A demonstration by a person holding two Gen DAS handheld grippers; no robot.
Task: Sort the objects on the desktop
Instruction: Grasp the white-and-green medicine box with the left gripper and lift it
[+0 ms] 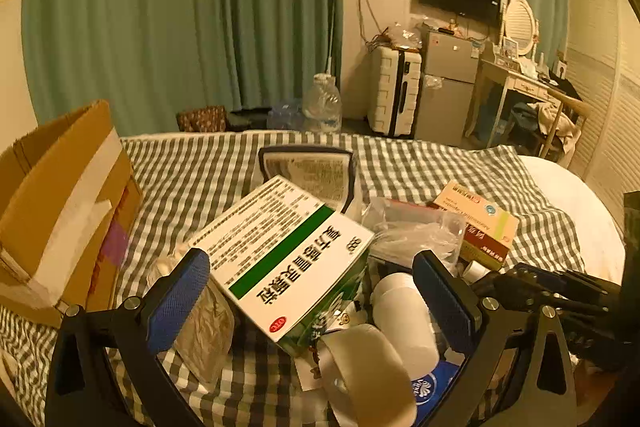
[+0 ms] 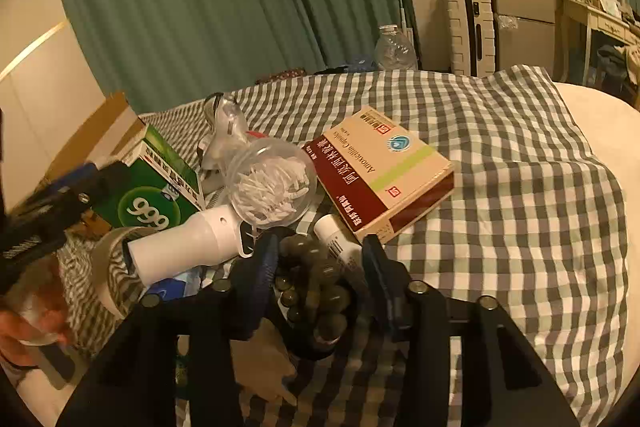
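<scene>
A pile of objects lies on the checked cloth [image 2: 500,187]. My left gripper [image 1: 312,291] is open around the green and white 999 medicine box [image 1: 280,251], which tilts up between its blue pads without touching them; the box also shows in the right wrist view [image 2: 156,187]. A white bottle [image 1: 404,311] and a tape roll [image 1: 368,371] lie below it. My right gripper [image 2: 320,267] stands part open around a string of dark beads [image 2: 320,283]; whether the pads touch the beads is unclear. A red and cream capsule box [image 2: 380,171] and a small white tube [image 2: 340,247] lie just ahead.
An open cardboard box [image 1: 60,211] stands at the left. A clear tub of cotton swabs [image 2: 272,183], a plastic bag [image 1: 416,231] and a dark-framed pouch [image 1: 312,171] crowd the pile. The cloth's right half is bare; the bed's white edge [image 2: 600,115] lies beyond.
</scene>
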